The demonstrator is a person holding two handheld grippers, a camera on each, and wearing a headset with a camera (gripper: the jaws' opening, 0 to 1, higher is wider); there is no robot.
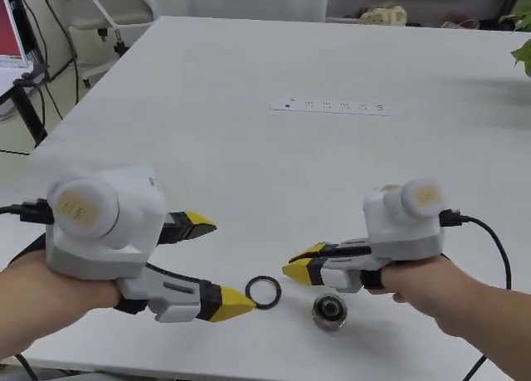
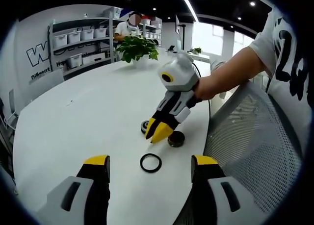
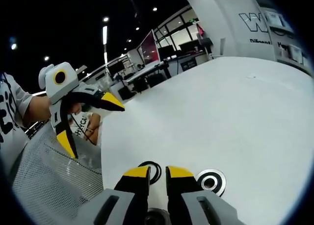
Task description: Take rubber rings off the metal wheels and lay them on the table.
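A loose black rubber ring (image 1: 263, 291) lies flat on the white table (image 1: 249, 148) near its front edge. A small metal wheel (image 1: 329, 309) sits just right of it. My left gripper (image 1: 217, 265) is open, and the ring (image 2: 150, 162) lies just ahead of its jaws. My right gripper (image 1: 297, 266) hovers shut and empty above the wheel. In the left gripper view, one wheel (image 2: 175, 138) sits by the right gripper's (image 2: 158, 132) tips and a second wheel (image 2: 145, 126) behind them. The right gripper view shows the ring (image 3: 149, 170) beyond its jaws and a wheel (image 3: 212, 181) to the right.
A white power strip (image 1: 332, 107) lies mid-table. A plant (image 1: 523, 32) stands at the far right and a chair (image 1: 116, 7) beyond the far left corner. A mesh chair back (image 2: 255, 137) is close to the table's near edge.
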